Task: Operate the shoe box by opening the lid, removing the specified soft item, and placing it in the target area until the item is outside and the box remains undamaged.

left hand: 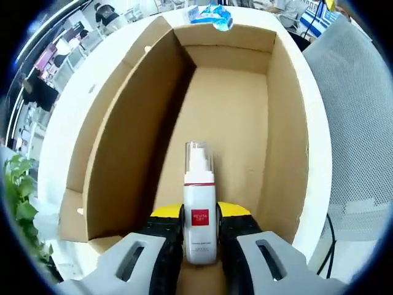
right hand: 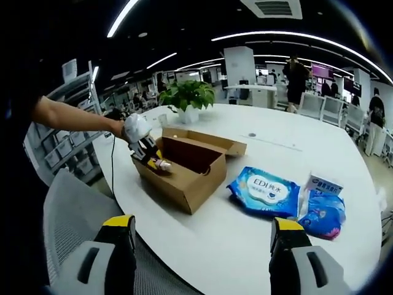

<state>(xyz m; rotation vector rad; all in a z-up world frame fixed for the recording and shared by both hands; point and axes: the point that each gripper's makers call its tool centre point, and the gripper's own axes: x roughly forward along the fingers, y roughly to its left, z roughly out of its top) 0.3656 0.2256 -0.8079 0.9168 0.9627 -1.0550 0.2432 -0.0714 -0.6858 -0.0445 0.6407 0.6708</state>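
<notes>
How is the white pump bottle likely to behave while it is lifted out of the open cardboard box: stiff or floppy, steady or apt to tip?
The white pump bottle looks like rigid plastic, so it should probably keep its shape between the left tongs. Tall and narrow, it would likely tip if set down carelessly. Its smooth sides may slip in a light grip. The cardboard box walls look thin, so a knock might dent them.
</notes>
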